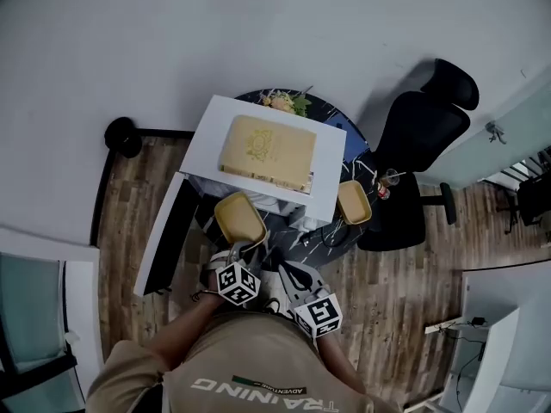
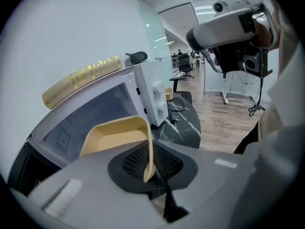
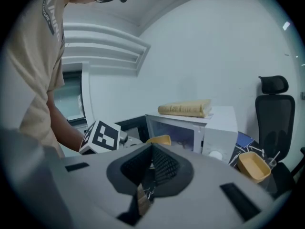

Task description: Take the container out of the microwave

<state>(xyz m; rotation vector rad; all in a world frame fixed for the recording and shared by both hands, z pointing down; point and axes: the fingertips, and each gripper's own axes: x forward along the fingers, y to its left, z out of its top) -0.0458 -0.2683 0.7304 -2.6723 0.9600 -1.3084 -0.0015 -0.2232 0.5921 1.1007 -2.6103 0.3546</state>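
Now, left hand-held gripper [image 2: 150,168] pinching container [image 2: 114,138] rim, before open microwave [image 2: 153,92].

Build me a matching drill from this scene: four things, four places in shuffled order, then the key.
Things:
1. left container
2. right container
3. yellow book
4. office chair

Places:
A. on top of the microwave
B. on the floor
C. between the jaws of the left gripper
D. resting on the table

Pairs: 1-C, 2-D, 3-A, 4-B.
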